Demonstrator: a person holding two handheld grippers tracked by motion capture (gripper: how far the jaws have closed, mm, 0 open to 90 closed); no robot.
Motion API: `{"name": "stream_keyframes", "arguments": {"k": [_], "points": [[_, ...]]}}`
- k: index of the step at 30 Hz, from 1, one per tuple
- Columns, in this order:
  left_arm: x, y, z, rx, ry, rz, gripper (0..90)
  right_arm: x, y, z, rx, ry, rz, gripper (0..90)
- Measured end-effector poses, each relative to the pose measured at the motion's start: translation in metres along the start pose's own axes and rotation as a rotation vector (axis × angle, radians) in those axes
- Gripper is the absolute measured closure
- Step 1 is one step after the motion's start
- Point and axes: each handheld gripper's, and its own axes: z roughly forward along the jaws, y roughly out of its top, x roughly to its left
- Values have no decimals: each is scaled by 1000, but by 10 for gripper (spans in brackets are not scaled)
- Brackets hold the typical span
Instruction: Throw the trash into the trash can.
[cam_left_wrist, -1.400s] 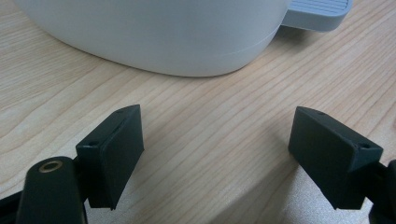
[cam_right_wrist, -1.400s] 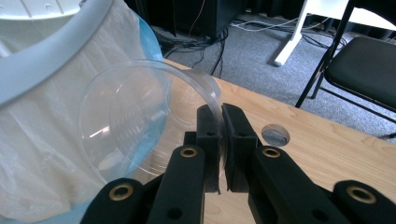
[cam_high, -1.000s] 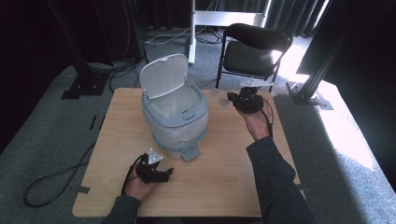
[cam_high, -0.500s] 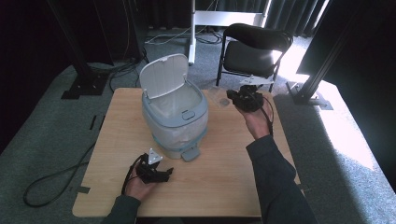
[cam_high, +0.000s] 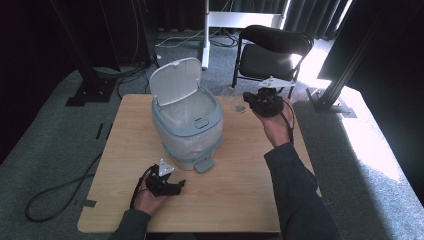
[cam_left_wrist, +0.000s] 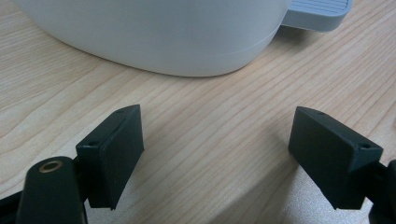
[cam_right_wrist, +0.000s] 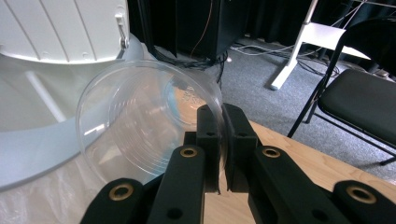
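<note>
- The bin (cam_high: 187, 125) stands upright in the middle of the table (cam_high: 240, 200), its white lid (cam_high: 176, 86) swung up and leaning back toward the far edge
- Inside the bin a thin clear liner (cam_high: 187, 112) covers the walls; I cannot make out anything lying in it from the high view
- A grey foot pedal (cam_high: 204, 165) sticks out from the base of the bin on the near side and sits on the wood
- The right gripper (cam_right_wrist: 223, 140) has its jaws pressed together on the rim of a clear plastic cup (cam_right_wrist: 144, 126), the thin wall pinched between the two black pads
- The cup is held tilted on its side, its open mouth facing the camera on that gripper; it looks empty, with only faint moulded marks on its bottom
- In the high view the cup (cam_high: 235, 100) hangs above the far right part of the table, just beside the rim of the bin and not over its opening
- In the right gripper view the pale rim and the raised lid (cam_right_wrist: 70, 28) lie just behind the cup
- The left gripper (cam_left_wrist: 215, 154) rests low over the near table with its jaws wide apart and nothing between them, only bare wood
- Its jaws point at the rounded base of the bin (cam_left_wrist: 154, 42), near but not touching, with the pedal (cam_left_wrist: 317, 14) off to one side
- A black chair (cam_high: 272, 55) stands on the floor beyond the far edge of the table
</note>
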Motion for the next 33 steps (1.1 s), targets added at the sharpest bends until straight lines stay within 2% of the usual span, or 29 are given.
{"name": "stream_keyframes", "arguments": {"k": [6,19,33], "points": [[0,0,0,1,-2,0,180,2,5,-3,-14,-4,-13,862],[0,0,0,4,0,3,180,17,17,-9,-52,7,-51,862],[0,0,0,3,-2,2,180,35,35,-5,-69,48,-75,862]]}}
